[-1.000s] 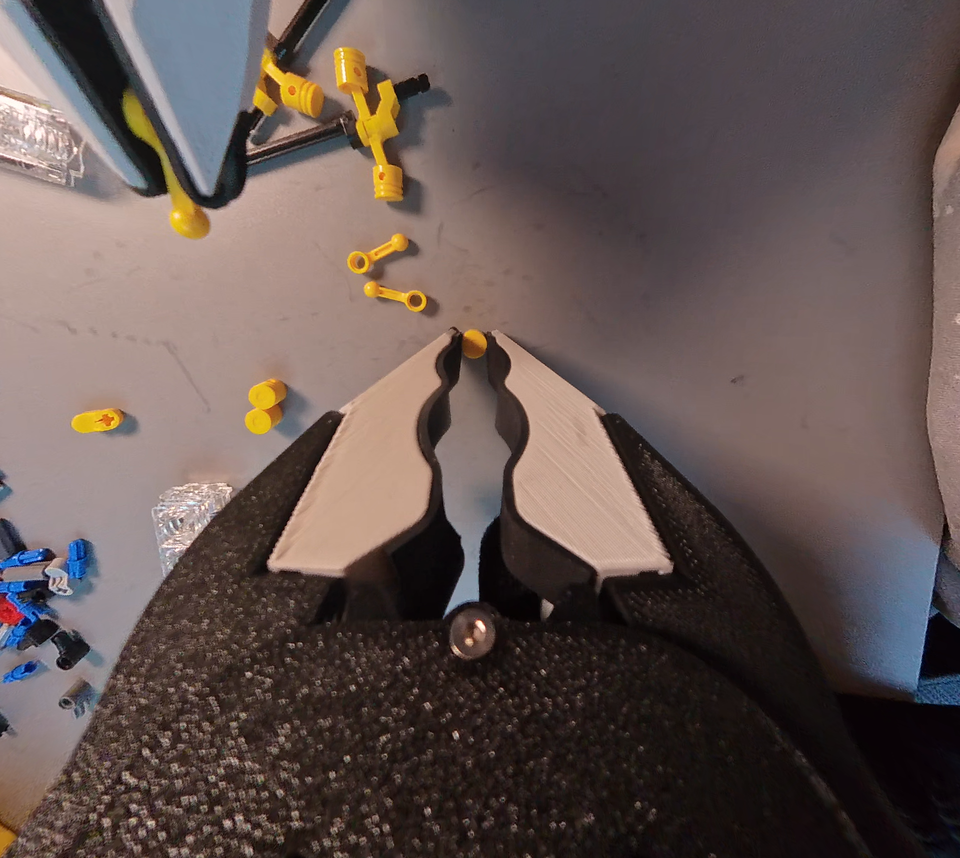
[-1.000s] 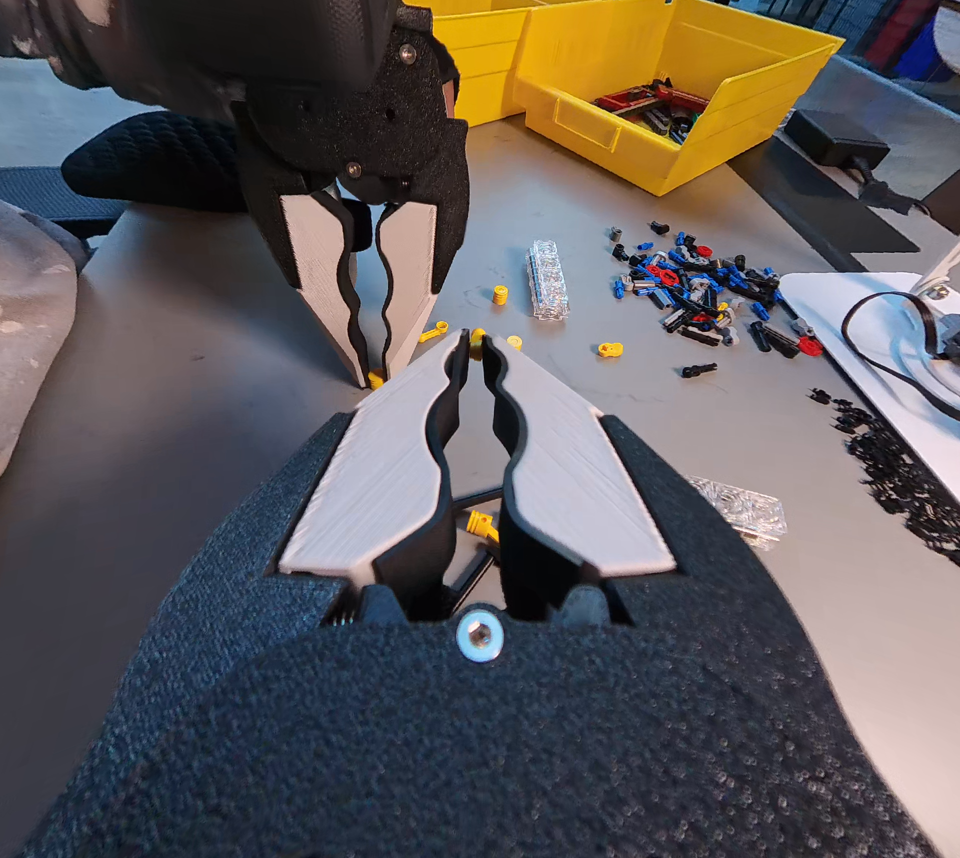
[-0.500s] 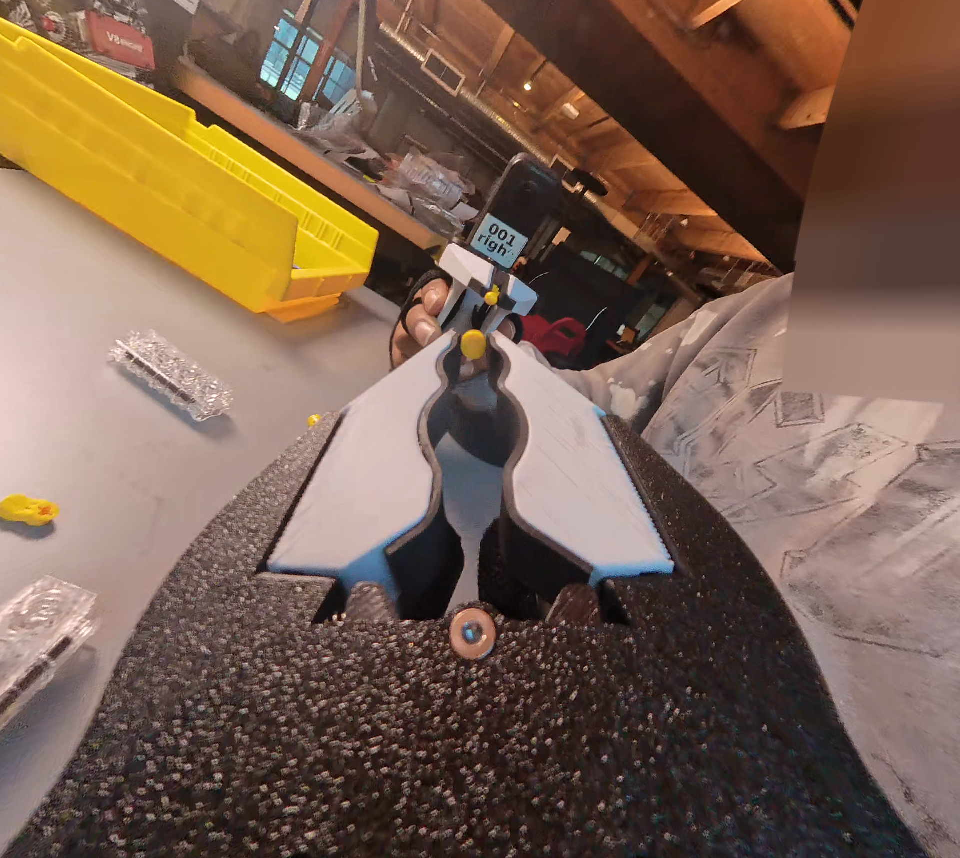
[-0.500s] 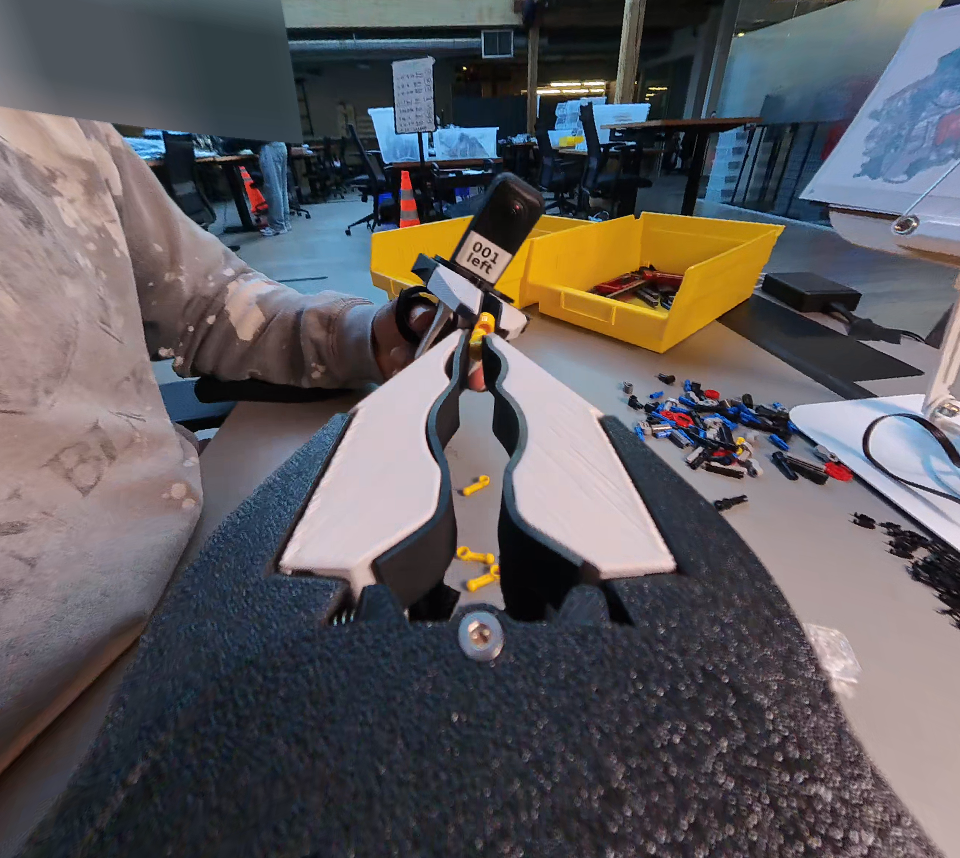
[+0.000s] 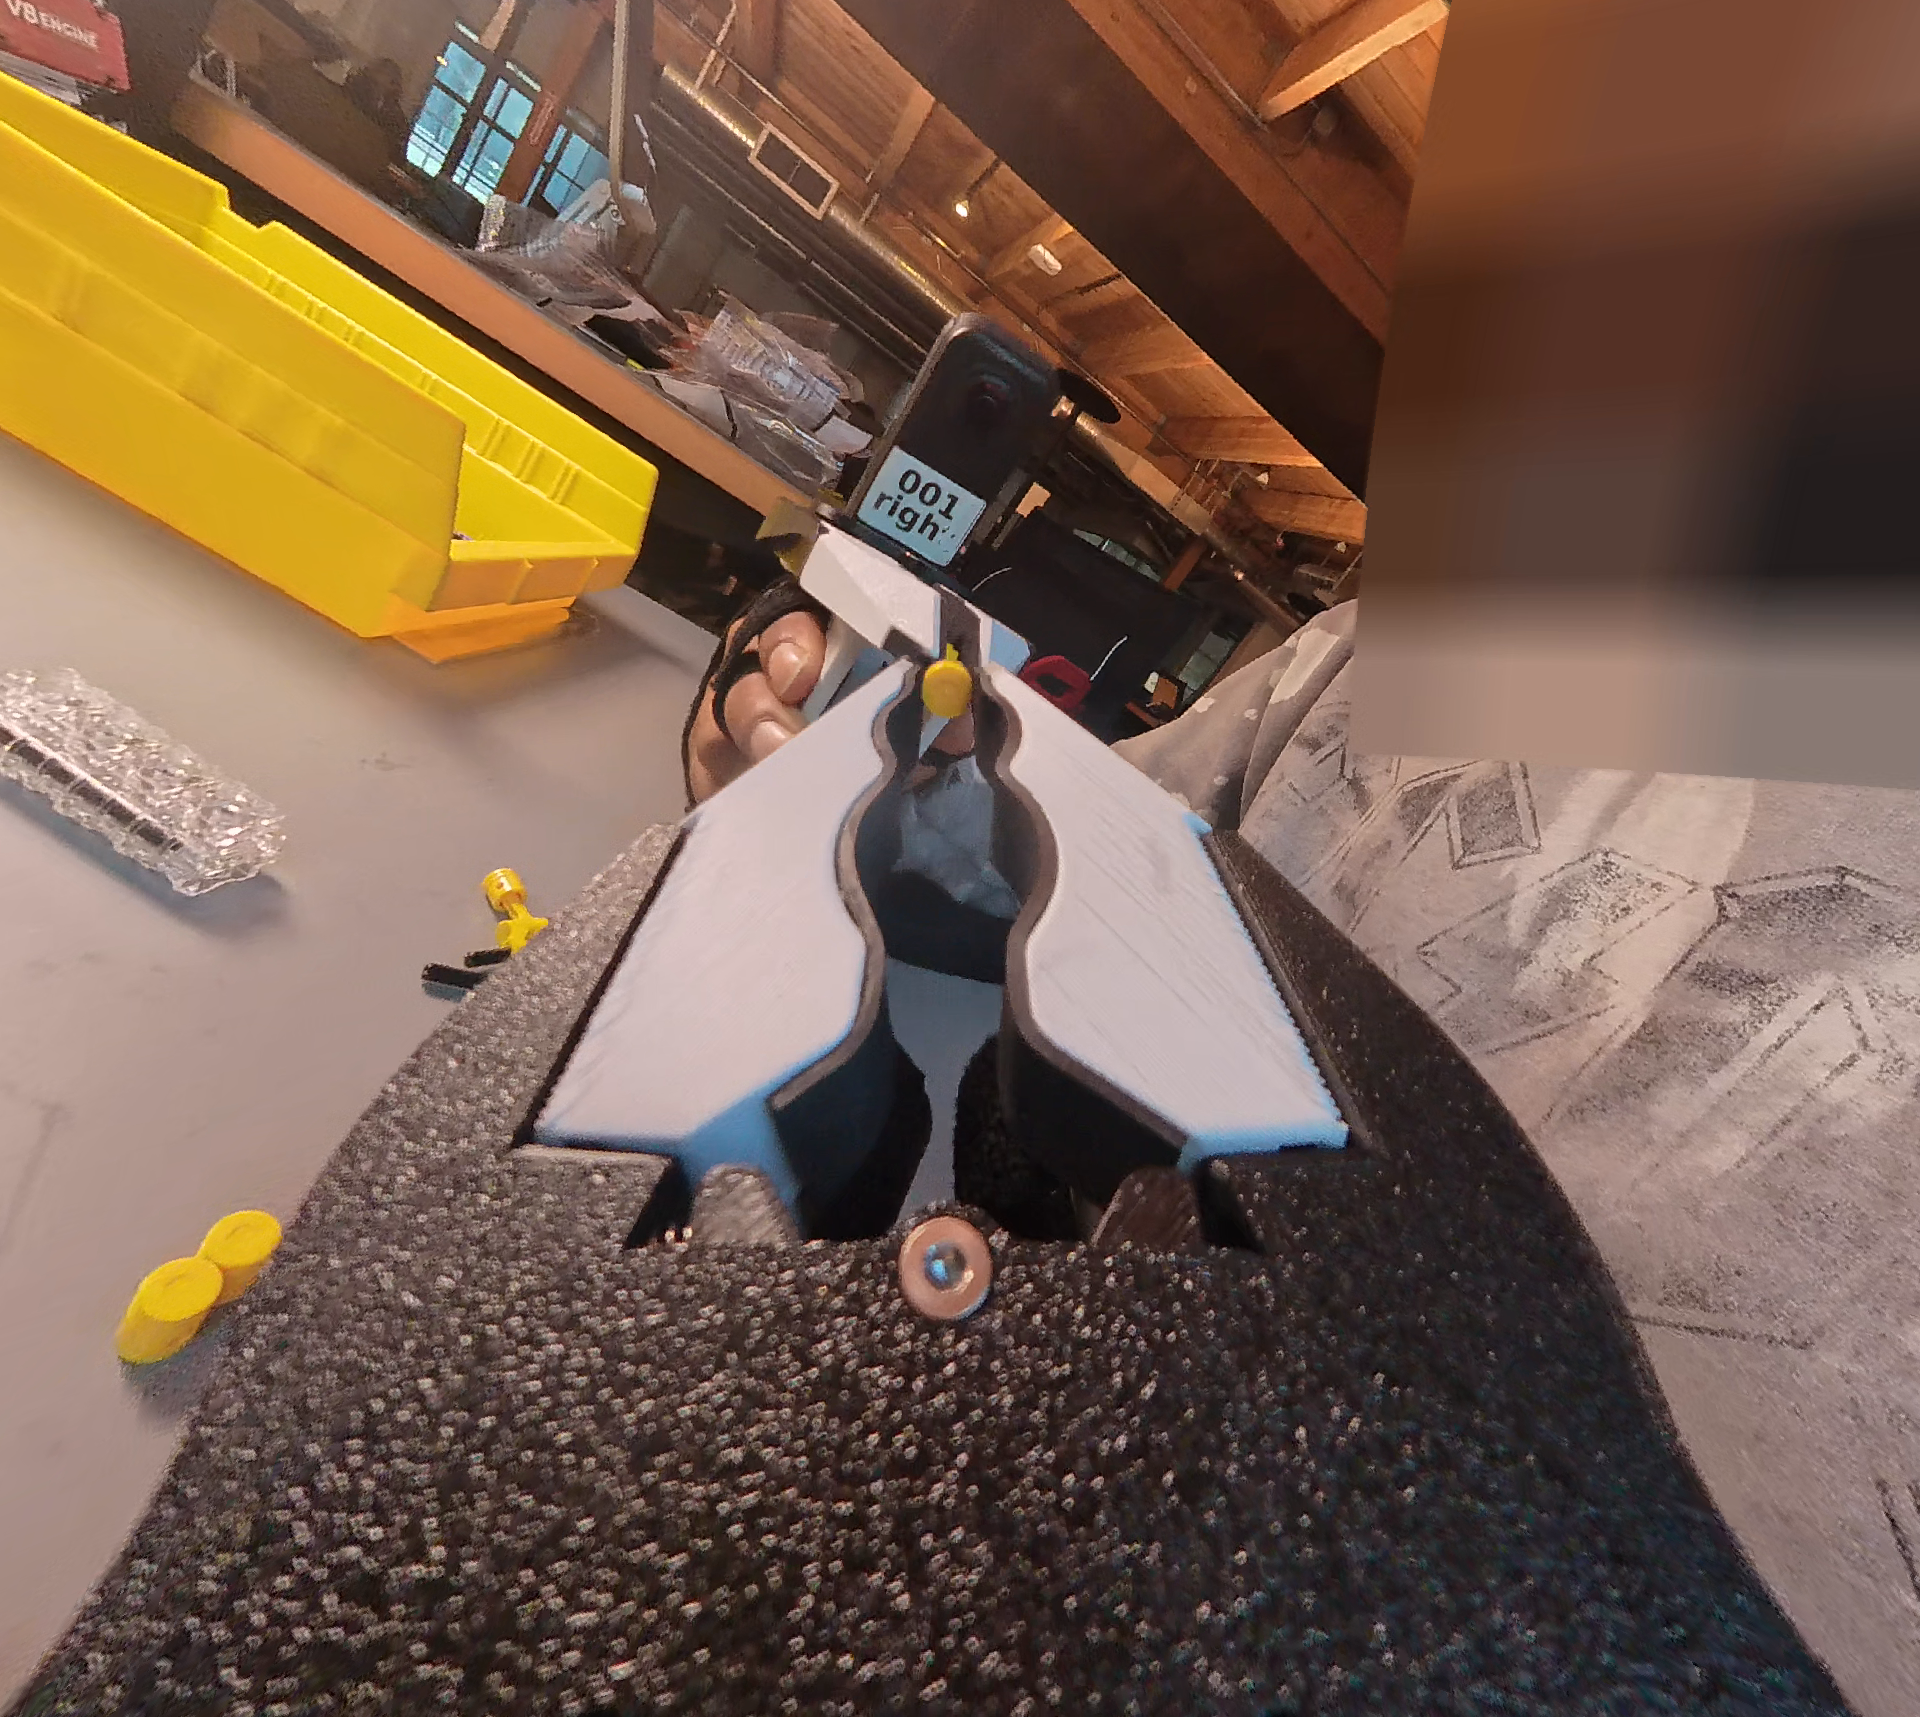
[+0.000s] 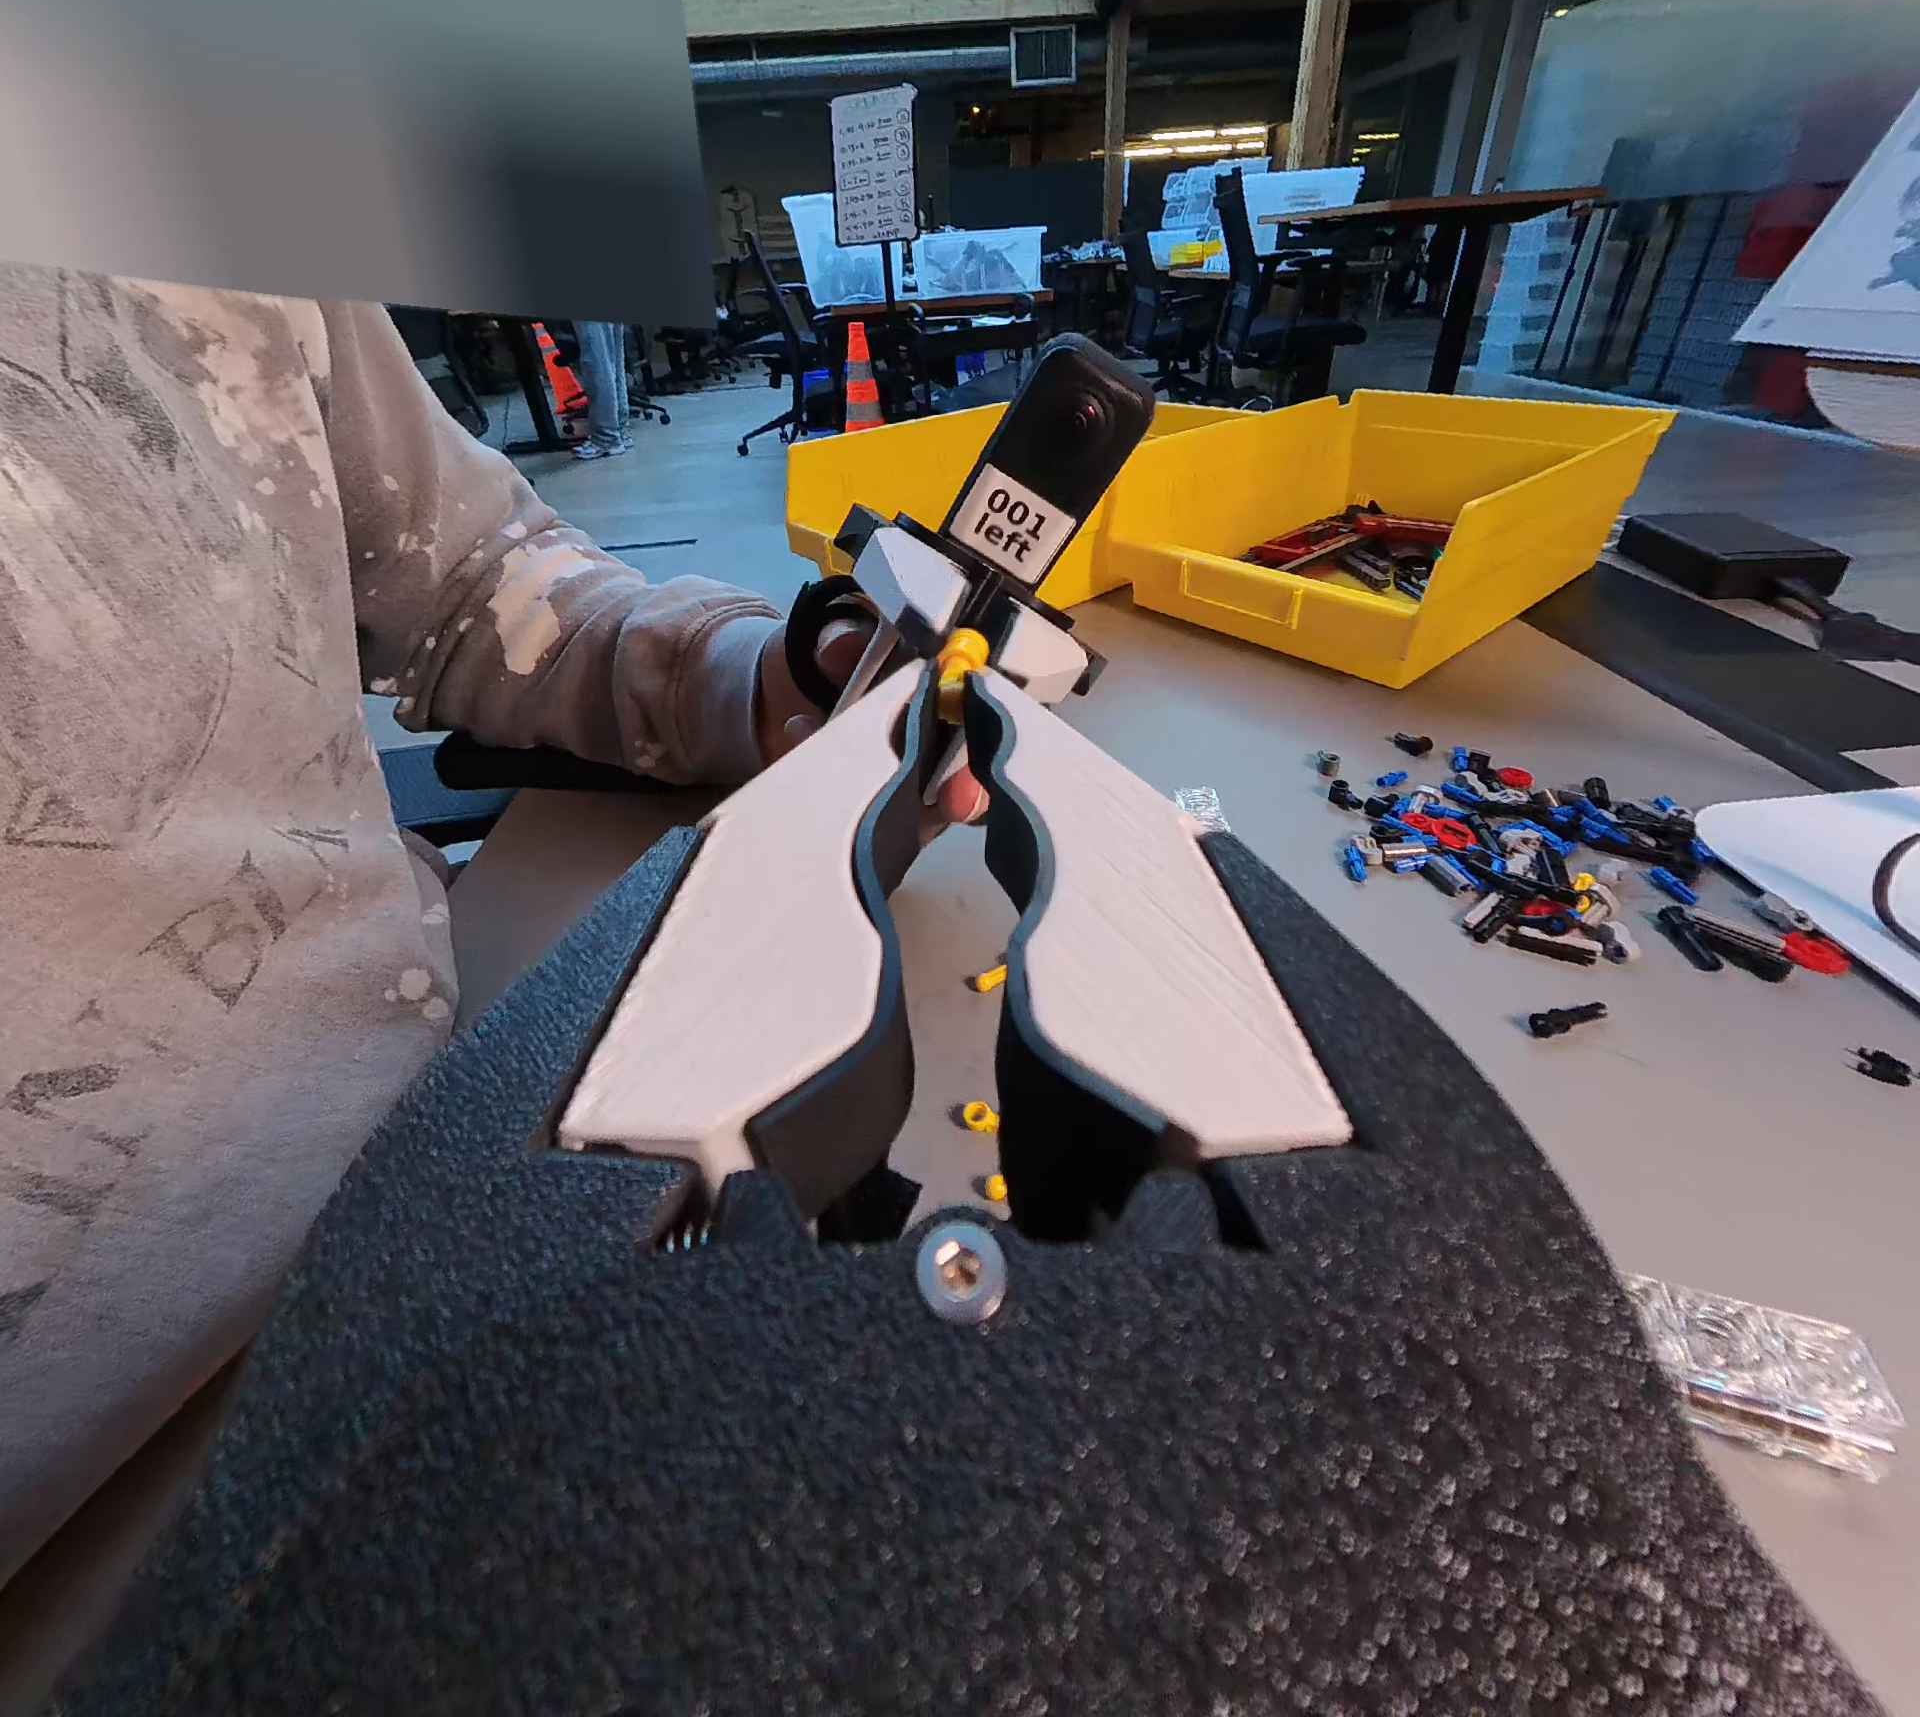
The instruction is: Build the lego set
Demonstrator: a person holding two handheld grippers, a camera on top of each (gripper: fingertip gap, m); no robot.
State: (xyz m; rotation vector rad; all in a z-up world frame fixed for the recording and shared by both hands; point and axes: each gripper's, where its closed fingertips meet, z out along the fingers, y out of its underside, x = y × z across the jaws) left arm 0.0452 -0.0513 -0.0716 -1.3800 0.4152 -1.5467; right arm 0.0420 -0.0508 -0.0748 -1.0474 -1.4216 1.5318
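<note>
1. Left gripper [image 5: 948, 699]: jaws are clenching on a small yellow peg [image 5: 945, 688] at the very tips, raised clear of the bench [image 5: 343, 794].
2. Right gripper [image 6: 948, 688]: jaws are pinching a yellow rod piece [image 6: 958, 661] at the tips, also lifted off the bench.
3. Relation: the two grippers are facing each other tip to tip, the yellow parts meeting or nearly meeting; whether they are joined cannot be told.
4. Loose stock lying on the bench: two yellow cylinders [image 5: 197, 1285], a yellow piston piece [image 5: 506, 900], a clear studded block [image 5: 125, 784], and a heap of blue and black parts [image 6: 1527, 867].
5. Yellow bins [image 6: 1382, 514] are standing at the far side.
6. Progress, judged: both parts are picked up and aligned; most loose pieces are lying unassembled.
</note>
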